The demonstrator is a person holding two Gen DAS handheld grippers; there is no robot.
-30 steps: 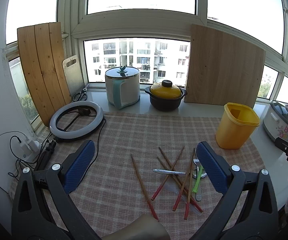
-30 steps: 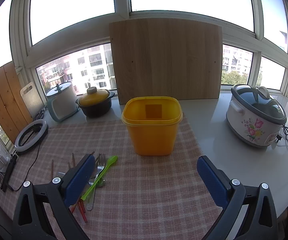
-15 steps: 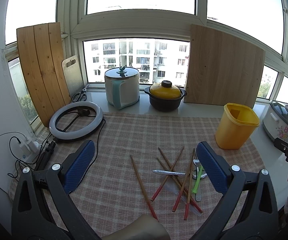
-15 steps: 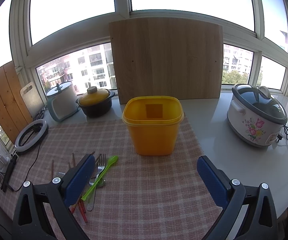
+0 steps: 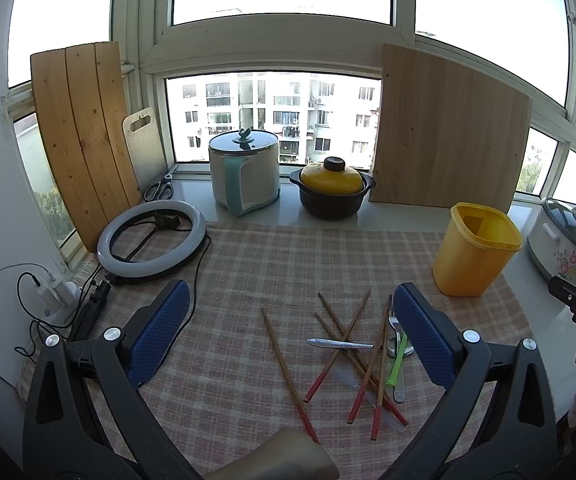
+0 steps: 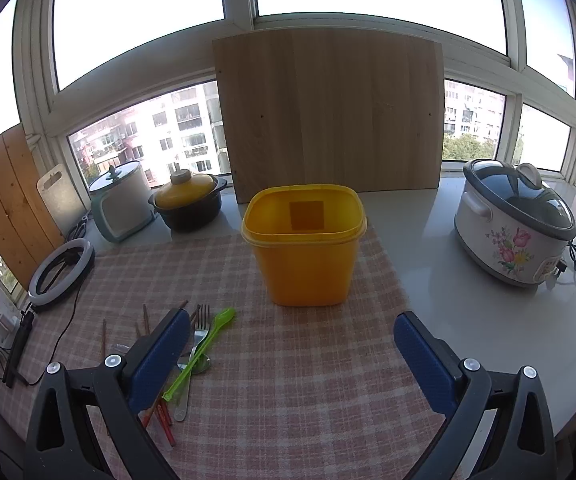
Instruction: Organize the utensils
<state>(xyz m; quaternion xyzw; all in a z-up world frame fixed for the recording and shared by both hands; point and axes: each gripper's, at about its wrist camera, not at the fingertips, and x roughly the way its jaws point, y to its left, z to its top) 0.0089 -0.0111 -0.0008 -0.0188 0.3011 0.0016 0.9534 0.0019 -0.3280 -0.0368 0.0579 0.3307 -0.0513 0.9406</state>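
Note:
Several red-tipped wooden chopsticks [image 5: 340, 350] lie crossed on the checked cloth [image 5: 248, 264], with a metal knife [image 5: 340, 344], a fork [image 6: 199, 330], a metal spoon and a green plastic spoon [image 6: 204, 344] among them. An empty yellow plastic tub [image 6: 306, 246] stands upright behind them; it also shows in the left wrist view [image 5: 474, 254]. My left gripper [image 5: 288, 332] is open above the pile, which lies between its fingers. My right gripper [image 6: 292, 354] is open and empty in front of the tub, with the utensils by its left finger.
On the windowsill stand a white pot [image 5: 244, 174], a black casserole with a yellow lid [image 5: 332, 192], a flowered rice cooker [image 6: 516, 226] and wooden boards [image 6: 328, 116]. A ring light [image 5: 152, 242] with cables lies at the left.

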